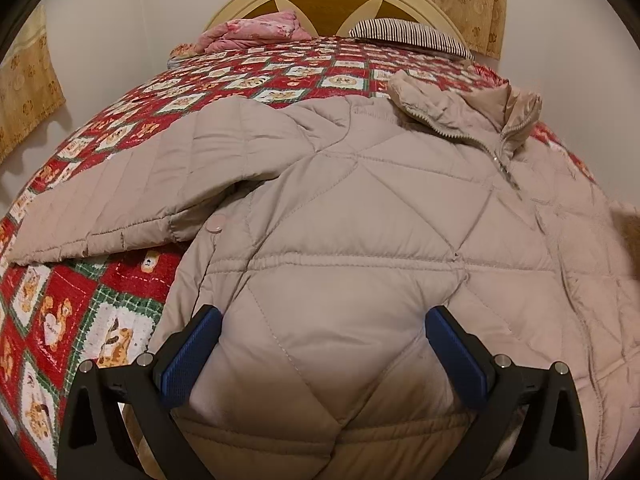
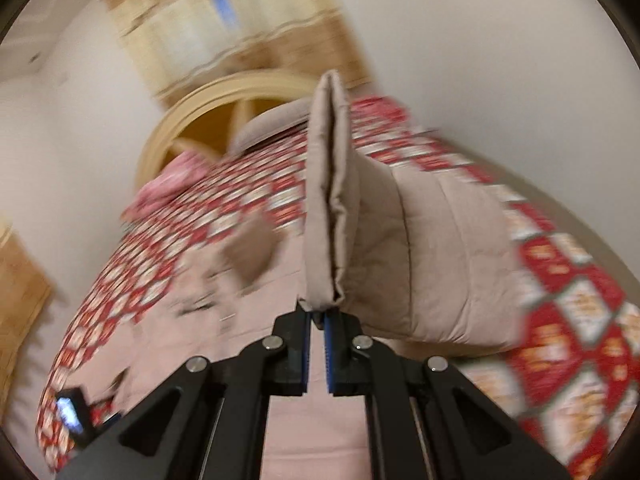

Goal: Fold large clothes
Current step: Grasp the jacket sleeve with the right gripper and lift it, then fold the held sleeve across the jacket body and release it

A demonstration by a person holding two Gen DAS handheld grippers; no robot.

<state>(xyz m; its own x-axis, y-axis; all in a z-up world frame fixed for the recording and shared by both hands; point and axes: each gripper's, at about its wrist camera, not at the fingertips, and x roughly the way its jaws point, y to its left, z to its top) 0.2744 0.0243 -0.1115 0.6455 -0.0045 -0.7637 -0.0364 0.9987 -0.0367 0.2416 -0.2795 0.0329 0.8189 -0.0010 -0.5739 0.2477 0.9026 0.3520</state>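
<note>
Left wrist view shows the beige quilted jacket spread on the bed, barely folded; left claw hovers released above its hem, right claw clenched on one sleeve cuff.

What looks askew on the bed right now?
The beige quilted jacket lies crooked: its collar is rumpled and half unzipped, and one sleeve is splayed sideways over the red patchwork quilt. The right gripper pinches the other cuff upright.
</note>
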